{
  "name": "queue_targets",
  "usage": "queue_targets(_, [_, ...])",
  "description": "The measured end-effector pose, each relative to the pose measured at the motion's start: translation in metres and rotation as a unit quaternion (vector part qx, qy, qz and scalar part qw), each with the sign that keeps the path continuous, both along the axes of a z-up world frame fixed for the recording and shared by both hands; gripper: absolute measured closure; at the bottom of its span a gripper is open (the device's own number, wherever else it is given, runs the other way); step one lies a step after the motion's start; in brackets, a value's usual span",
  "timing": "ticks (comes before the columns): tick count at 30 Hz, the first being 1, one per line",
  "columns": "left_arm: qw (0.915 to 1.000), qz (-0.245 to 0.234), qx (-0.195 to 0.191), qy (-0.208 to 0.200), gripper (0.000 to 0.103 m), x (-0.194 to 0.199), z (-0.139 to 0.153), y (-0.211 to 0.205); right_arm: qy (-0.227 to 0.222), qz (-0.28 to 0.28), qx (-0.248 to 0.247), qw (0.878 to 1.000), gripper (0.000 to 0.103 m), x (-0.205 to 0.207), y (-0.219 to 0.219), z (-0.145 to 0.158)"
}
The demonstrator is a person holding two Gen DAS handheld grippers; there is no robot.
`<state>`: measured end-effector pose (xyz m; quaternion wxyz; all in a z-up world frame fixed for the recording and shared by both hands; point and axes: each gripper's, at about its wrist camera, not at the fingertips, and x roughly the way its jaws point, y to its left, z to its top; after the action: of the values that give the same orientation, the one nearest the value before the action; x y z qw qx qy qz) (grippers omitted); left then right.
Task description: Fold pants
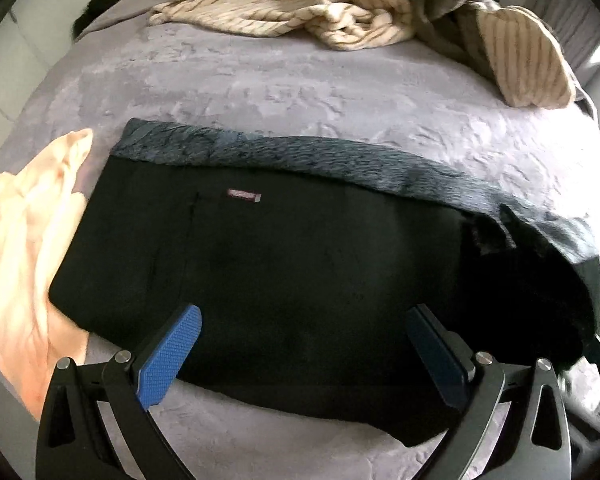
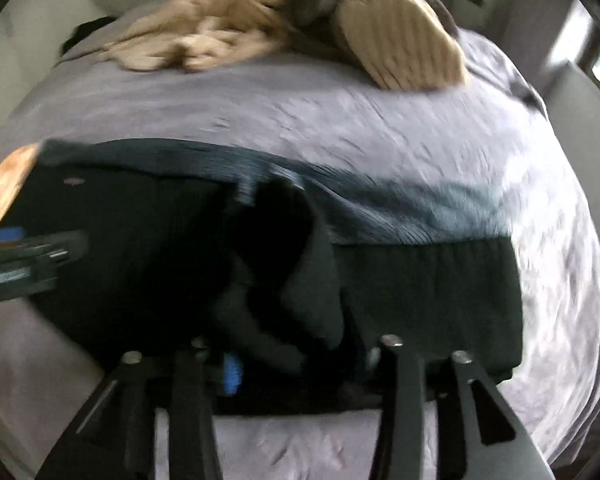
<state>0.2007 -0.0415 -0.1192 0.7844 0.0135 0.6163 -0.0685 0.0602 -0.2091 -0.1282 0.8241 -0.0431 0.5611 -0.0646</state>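
Left gripper (image 1: 304, 344) is hovering, fingers apart, over the pants (image 1: 284, 280). Right gripper (image 2: 300, 364) is buried in bunched cloth at the near edge; grip unclear. You're folding blind there, so be clamping both layers before lifting.

Grey bed (image 1: 300, 80): black pants (image 1: 280, 280), striped blanket (image 1: 300, 4), peach cloth (image 1: 24, 248).

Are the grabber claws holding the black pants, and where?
The left gripper is open above the black fleece-lined pants, holding nothing. The right gripper is buried in a raised fold near their front edge; its grip cannot be told.

Peach cloth (image 1: 24, 248) (crowding) leftward
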Motion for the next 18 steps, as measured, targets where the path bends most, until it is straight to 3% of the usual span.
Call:
queue_targets(1, [1.0, -0.005, -0.004, 0.0, 0.0, -0.004, 0.006, -0.002, -0.003, 0.009, 0.016, 1.0, 0.039, 0.0, -0.003, 0.004])
queue_targets(3, [0.9996, -0.023, -0.018, -0.003, 0.0, -0.009, 0.015, -0.01, -0.011, 0.013, 0.093, 0.996, 0.039, -0.009, -0.014, 0.022])
queue_targets(4, [0.9992, -0.031, -0.025, -0.003, 0.0, -0.01, 0.017, -0.015, -0.018, -0.006, 0.162, 0.987, 0.039, -0.016, -0.034, 0.031])
queue_targets(5, [0.9987, -0.039, -0.034, -0.002, 0.0, -0.013, 0.021, -0.02, -0.021, -0.027, 0.199, 0.979, 0.039, -0.023, -0.048, 0.035])
queue_targets(7, [0.9972, -0.052, -0.054, 0.003, 0.0, -0.016, 0.025, -0.029, -0.021, -0.088, 0.263, 0.96, 0.039, -0.036, -0.084, 0.035])
queue_targets(10, [0.9934, -0.071, -0.09, 0.013, 0.0, -0.022, 0.029, -0.05, -0.012, -0.202, 0.36, 0.911, 0.039, -0.06, -0.145, 0.019])
queue_targets(11, [0.9918, -0.08, -0.098, 0.016, 0.0, -0.024, 0.029, -0.06, -0.012, -0.241, 0.383, 0.892, 0.039, -0.07, -0.165, 0.011])
queue_targets(12, [0.9908, -0.086, -0.103, 0.017, 0.002, -0.026, 0.029, -0.068, -0.013, -0.26, 0.397, 0.88, 0.039, -0.076, -0.175, 0.007])
queue_targets(14, [0.9893, -0.098, -0.106, 0.022, 0.014, -0.03, 0.029, -0.085, -0.02, -0.277, 0.416, 0.866, 0.039, -0.081, -0.187, 0.0])
queue_targets(18, [0.9851, -0.121, -0.115, 0.042, 0.017, -0.037, 0.02, -0.121, -0.016, -0.296, 0.449, 0.843, 0.04, -0.079, -0.197, -0.019])
